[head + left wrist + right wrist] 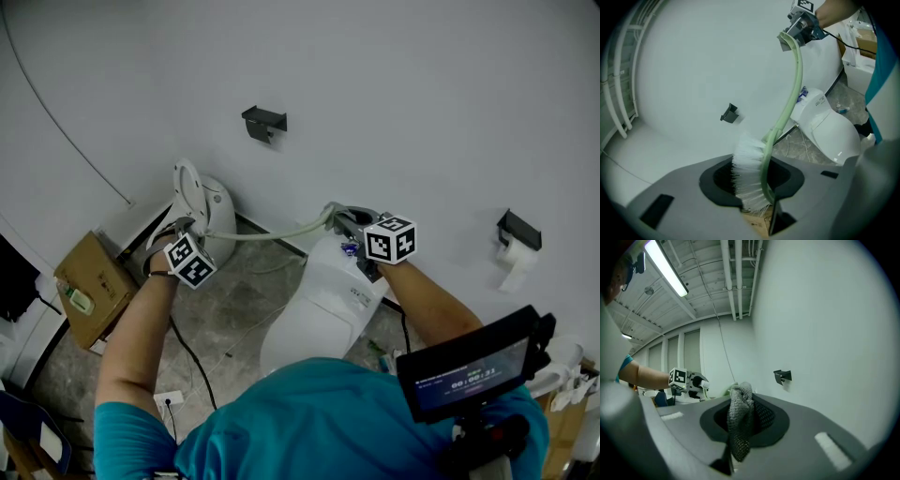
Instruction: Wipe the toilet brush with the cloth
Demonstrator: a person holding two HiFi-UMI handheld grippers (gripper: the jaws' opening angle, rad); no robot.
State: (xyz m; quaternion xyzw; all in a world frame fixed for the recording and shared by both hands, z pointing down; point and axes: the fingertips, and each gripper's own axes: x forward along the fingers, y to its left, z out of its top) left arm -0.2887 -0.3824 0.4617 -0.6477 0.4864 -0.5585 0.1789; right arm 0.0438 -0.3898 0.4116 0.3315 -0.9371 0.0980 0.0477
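Left gripper view has the brush (751, 174) right in front of the lens. Its white bristle head sits between the jaws of the left tool (754, 187), which are pressed onto that end and carry it clear of the floor. The pale green handle (797, 79) curves up and away from there to the right tool (790, 37), which meets its far tip. In the right gripper view that tool's jaws are pinched on a bunched grey mesh cloth (739, 418). A sliver of green shows just beside the cloth, but I cannot tell whether the fabric truly presses on the handle.

In the head view the brush hangs in the air near the back of the toilet (314, 305). It stretches from a spot left of the toilet to one just above its tank, close to the wall (375, 84). The left tool is left of the toilet and the right tool is over its rear end.

By my reading the task is at an early or middle stage. Both things are in hand and brought together, and the cloth is at the handle's tip. No view shows which stretch of the handle is clean. What looks left is to draw the cloth along the handle toward the bristles, and perhaps around the head.
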